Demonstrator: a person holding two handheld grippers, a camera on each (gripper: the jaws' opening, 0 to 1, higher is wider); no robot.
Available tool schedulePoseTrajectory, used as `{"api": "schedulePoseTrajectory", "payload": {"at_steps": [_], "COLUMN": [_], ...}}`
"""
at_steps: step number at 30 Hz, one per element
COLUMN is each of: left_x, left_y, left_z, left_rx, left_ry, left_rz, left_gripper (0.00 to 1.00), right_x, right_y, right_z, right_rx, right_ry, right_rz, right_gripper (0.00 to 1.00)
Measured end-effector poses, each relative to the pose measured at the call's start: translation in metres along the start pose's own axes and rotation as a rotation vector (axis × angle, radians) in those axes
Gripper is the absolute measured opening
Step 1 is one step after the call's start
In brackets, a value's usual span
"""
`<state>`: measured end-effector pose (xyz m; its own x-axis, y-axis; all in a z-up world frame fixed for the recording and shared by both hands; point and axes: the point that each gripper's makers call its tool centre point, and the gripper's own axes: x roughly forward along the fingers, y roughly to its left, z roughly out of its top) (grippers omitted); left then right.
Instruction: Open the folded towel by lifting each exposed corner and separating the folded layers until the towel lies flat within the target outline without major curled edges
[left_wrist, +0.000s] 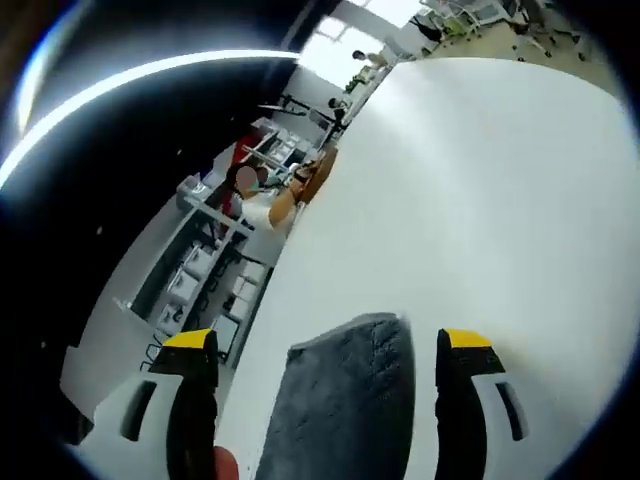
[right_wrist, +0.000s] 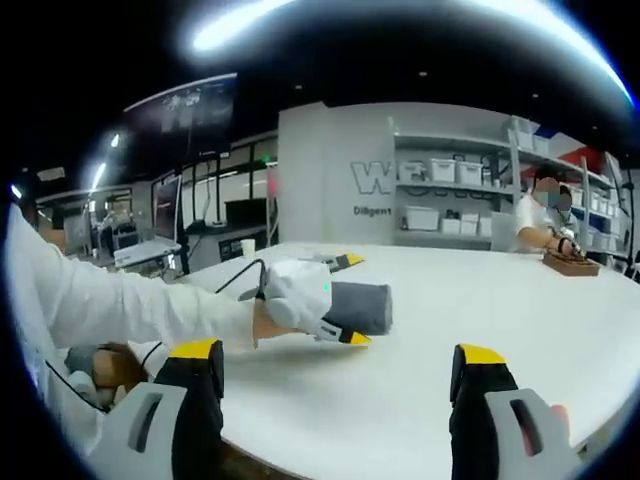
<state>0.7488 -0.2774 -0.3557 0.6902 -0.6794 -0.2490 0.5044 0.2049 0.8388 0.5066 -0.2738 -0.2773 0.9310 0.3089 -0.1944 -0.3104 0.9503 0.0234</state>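
A folded dark grey towel (left_wrist: 350, 400) lies on the white table (left_wrist: 480, 200), close to its edge. My left gripper (left_wrist: 328, 340) is open, and its yellow-tipped jaws straddle the towel with a gap on each side. In the right gripper view, the left gripper (right_wrist: 352, 300) comes in from the left, held by a white-gloved hand (right_wrist: 295, 290). The towel (right_wrist: 372, 308) sticks out between its jaws. My right gripper (right_wrist: 338, 352) stands open over the table (right_wrist: 480, 300) nearer to me, with nothing between its jaws.
A person (right_wrist: 540, 215) sits at the table's far side with a brown wooden box (right_wrist: 572, 264). Shelves with white bins (right_wrist: 440, 215) line the back wall. The table edge (left_wrist: 262, 300) runs just left of the towel. A white sleeve (right_wrist: 120, 305) crosses the left.
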Motion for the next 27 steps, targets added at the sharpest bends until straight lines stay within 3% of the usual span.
{"api": "schedulePoseTrajectory", "payload": {"at_steps": [5,15,23,27], "left_x": [0.010,0.013,0.021,0.023], "left_y": [0.001,-0.004,-0.016,-0.022], "left_z": [-0.005,-0.005,-0.006,-0.009], "left_rx": [-0.031,0.007,0.026,0.013], "left_ry": [0.030,0.053,0.073,0.085], "left_rz": [0.005,0.001,-0.036,-0.060], "left_gripper": [0.83,0.71,0.56,0.44], "right_x": [-0.002,-0.004,-0.007,-0.007], "right_y": [0.002,0.002,0.000,-0.003], "right_z": [0.002,0.001,0.001,-0.002], "right_rx": [0.003,0.015,0.021,0.021], "right_ry": [-0.008,-0.005,0.001,0.011], "right_rz": [0.008,0.018,0.011,0.001], "right_gripper": [0.94,0.94,0.95,0.95]}}
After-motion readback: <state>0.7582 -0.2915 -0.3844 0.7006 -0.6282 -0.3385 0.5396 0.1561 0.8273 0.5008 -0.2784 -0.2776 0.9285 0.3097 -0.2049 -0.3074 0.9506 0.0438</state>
